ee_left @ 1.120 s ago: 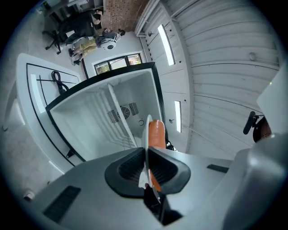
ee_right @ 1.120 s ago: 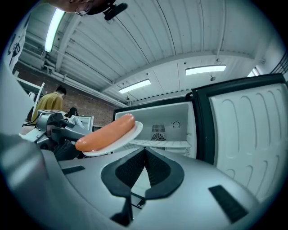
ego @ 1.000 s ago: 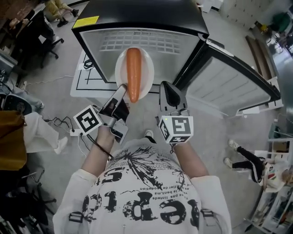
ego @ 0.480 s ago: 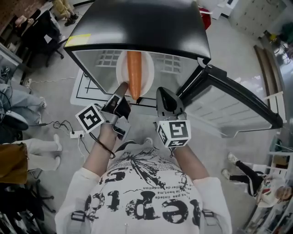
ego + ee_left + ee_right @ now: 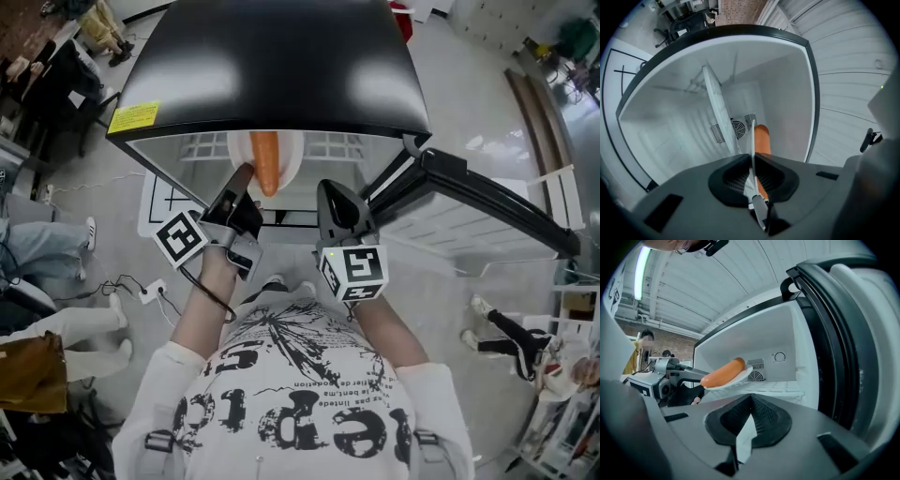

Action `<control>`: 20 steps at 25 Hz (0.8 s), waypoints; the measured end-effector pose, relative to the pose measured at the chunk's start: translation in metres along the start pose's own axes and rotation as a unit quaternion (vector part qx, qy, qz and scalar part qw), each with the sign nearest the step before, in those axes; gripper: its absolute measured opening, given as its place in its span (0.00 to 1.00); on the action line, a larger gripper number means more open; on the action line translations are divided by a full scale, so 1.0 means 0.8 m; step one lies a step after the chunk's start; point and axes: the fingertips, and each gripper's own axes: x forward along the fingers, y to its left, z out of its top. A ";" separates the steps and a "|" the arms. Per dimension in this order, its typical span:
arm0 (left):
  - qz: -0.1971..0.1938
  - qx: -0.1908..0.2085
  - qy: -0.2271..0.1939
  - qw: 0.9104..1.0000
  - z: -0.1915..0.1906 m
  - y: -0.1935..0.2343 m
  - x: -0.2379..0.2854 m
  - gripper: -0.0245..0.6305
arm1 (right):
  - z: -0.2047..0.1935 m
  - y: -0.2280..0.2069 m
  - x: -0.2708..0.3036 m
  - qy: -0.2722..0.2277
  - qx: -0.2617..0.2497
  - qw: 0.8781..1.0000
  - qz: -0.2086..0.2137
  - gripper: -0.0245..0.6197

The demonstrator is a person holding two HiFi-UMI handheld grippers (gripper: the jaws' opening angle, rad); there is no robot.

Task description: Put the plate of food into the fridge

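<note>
Ahead of both grippers stands the fridge (image 5: 281, 66), black on top and white inside, its cavity open toward them. Beyond the right gripper (image 5: 338, 190), out to its right, the fridge door (image 5: 487, 206) is swung wide open. A white wire shelf (image 5: 780, 389) runs across the cavity, in front of the right gripper and below the level of what the left one carries.

The left gripper (image 5: 246, 175) reaches forward to the mouth of the cavity, its jaws clamped on the near rim of the plate (image 5: 292, 155). In the left gripper view the plate's edge runs as a thin white line straight out from between the two pads, nipped tight. The plate juts forward from that gripper, partly under the black top and inside the opening, held in the air above the shelf rather than resting on it.

Just beside it, the right gripper has its jaws drawn together with nothing between them, pointing into the fridge and not touching the plate.

On the plate, ahead of the left gripper's jaws, lies a long orange sausage (image 5: 265, 159), lengthways along that gripper's reach.

Past the plate, a round fan vent (image 5: 756, 376) and a small dial (image 5: 778, 356) sit on the back wall.
</note>
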 end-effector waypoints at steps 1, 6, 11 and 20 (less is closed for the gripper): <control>0.002 0.001 0.004 1.000 0.006 0.002 0.004 0.09 | 0.003 -0.001 0.005 0.000 0.002 1.000 -0.005 0.04; -0.002 -0.003 0.020 1.000 0.016 0.006 0.018 0.10 | 0.003 -0.002 0.023 -0.001 0.010 1.000 -0.024 0.04; 0.002 -0.052 0.020 0.998 0.023 0.013 0.024 0.11 | -0.005 0.010 0.033 0.007 0.026 0.999 -0.025 0.04; -0.024 -0.043 0.027 0.998 0.024 0.002 0.035 0.14 | -0.012 0.016 0.043 0.009 0.028 0.999 -0.035 0.04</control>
